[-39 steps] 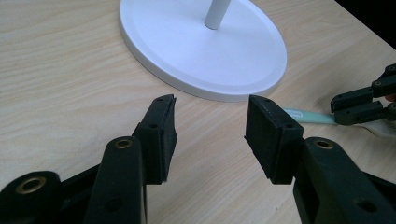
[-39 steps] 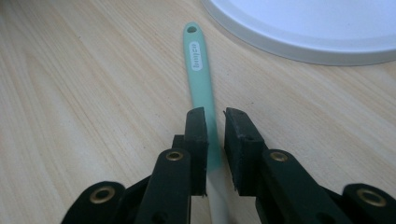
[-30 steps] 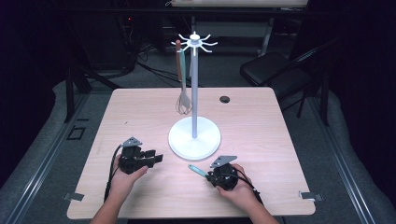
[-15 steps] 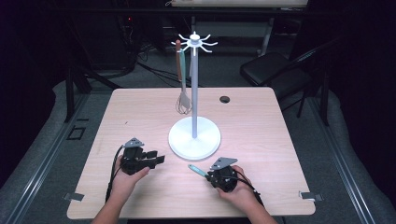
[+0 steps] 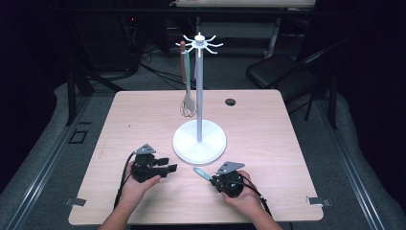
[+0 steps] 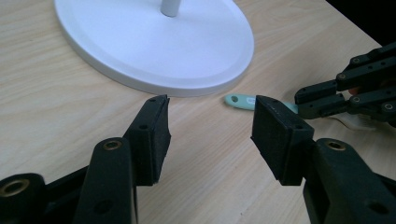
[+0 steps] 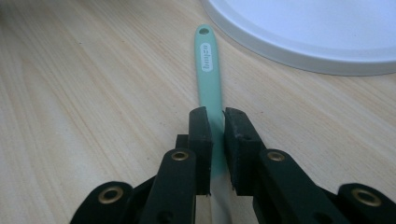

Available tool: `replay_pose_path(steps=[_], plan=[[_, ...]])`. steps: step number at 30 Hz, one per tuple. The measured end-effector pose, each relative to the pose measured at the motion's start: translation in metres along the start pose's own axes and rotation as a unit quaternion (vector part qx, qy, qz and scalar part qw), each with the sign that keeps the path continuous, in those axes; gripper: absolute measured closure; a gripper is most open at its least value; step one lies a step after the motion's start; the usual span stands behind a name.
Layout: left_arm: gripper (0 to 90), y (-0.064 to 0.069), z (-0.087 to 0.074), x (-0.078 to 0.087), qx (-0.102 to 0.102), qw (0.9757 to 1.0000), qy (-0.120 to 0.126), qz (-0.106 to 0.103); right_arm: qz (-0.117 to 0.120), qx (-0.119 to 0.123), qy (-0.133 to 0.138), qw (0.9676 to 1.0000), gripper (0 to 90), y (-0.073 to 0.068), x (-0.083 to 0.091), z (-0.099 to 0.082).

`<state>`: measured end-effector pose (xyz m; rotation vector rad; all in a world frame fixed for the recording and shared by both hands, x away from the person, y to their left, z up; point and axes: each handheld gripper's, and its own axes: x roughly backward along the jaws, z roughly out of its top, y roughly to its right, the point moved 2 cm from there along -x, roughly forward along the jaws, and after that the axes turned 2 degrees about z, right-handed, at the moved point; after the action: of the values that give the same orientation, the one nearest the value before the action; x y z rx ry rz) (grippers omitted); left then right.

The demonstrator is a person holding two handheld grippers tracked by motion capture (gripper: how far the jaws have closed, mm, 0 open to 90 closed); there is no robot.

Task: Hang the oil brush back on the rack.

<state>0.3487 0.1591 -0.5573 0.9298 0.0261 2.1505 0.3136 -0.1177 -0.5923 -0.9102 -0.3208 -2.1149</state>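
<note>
One wooden table [image 5: 268, 143] fills the middle of the high view. One white stand [image 5: 199, 139] rises at its centre, with a single round base and a single pole topped by one ring of hooks. Two utensils hang from those hooks at upper centre: one whisk [image 5: 187, 103] with a brown handle and one pale green utensil [image 5: 194, 67] behind it. One mint-green handled utensil [image 7: 208, 70] lies low in the frame. One small dark disc [image 5: 230, 102] sits at upper right of the tabletop. Two grippers appear at the bottom: one left gripper [image 5: 168, 165] and one right gripper [image 5: 209, 176]. One black chair [image 5: 282, 76] stands at upper right.
</note>
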Motion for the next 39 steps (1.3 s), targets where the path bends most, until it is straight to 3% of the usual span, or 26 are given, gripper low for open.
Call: replay_pose_path(steps=[2, 5, 17, 32, 39], plan=[[45.2, 0.002, -0.001, -0.003, -0.003, 1.0, 0.001, -0.009, -0.002, 0.005, 0.002, 1.0, 81.6, -0.001, 0.001, 0.0], [43.6, 0.004, -0.003, -0.008, 0.008, 0.9997, 0.001, -0.025, 0.0, 0.002, 0.009, 1.0, 81.7, -0.001, 0.003, 0.001], [43.0, 0.017, -0.007, -0.025, 0.0, 0.9988, -0.016, -0.047, 0.015, 0.012, 0.037, 0.9991, 81.7, -0.009, 0.007, 0.004], [45.0, 0.028, -0.006, -0.044, 0.023, 0.9944, -0.017, -0.101, 0.039, 0.026, 0.059, 0.9972, 81.6, -0.017, 0.011, 0.009], [47.2, 0.029, -0.006, -0.045, 0.045, 0.9923, -0.004, -0.116, 0.053, 0.016, 0.059, 0.9968, 81.2, -0.016, 0.009, 0.009]])
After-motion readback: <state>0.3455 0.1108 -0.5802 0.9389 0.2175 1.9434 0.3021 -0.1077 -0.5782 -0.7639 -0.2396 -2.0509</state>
